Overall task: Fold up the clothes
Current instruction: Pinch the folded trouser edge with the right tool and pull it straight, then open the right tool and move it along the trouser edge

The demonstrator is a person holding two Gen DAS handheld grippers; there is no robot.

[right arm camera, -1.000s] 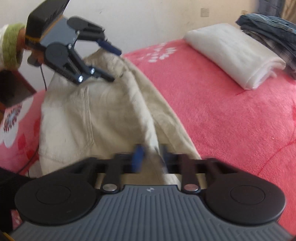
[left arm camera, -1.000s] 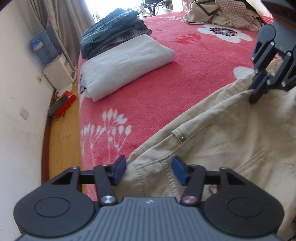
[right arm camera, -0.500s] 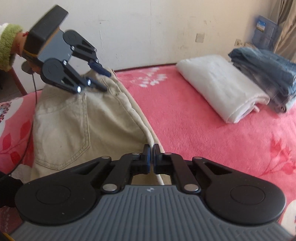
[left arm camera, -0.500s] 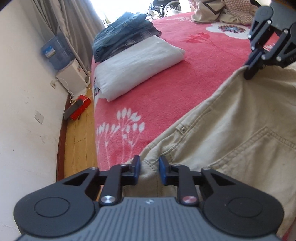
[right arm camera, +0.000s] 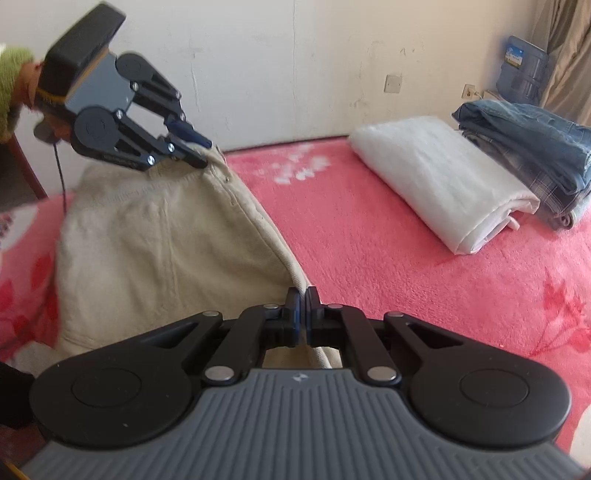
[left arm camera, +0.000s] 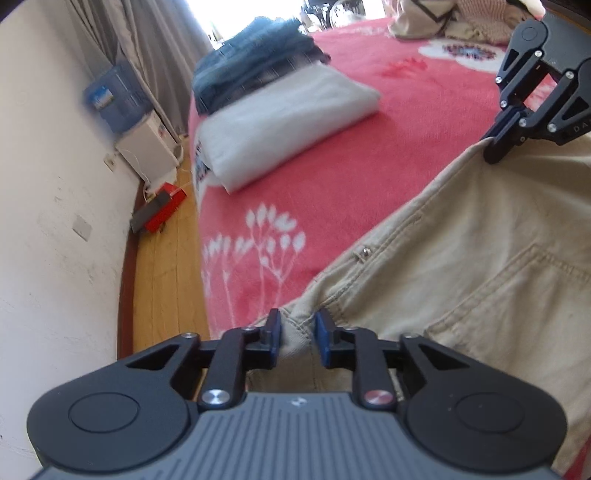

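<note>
The beige trousers [left arm camera: 480, 266] hang above the red bed [right arm camera: 388, 266], unfolded. The left gripper [left arm camera: 297, 338] pinches the waistband corner; the right gripper [right arm camera: 302, 314] is clamped on the opposite edge. White bundle [right arm camera: 436, 177] and jeans [right arm camera: 528, 147] lie folded; a heap [left arm camera: 458, 18] remains.

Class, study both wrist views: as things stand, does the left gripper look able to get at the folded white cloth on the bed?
Probably not yet. The left gripper is shut on the khaki trousers. Open red blanket lies between it and the white cloth, so the way looks free once it lets go.
</note>
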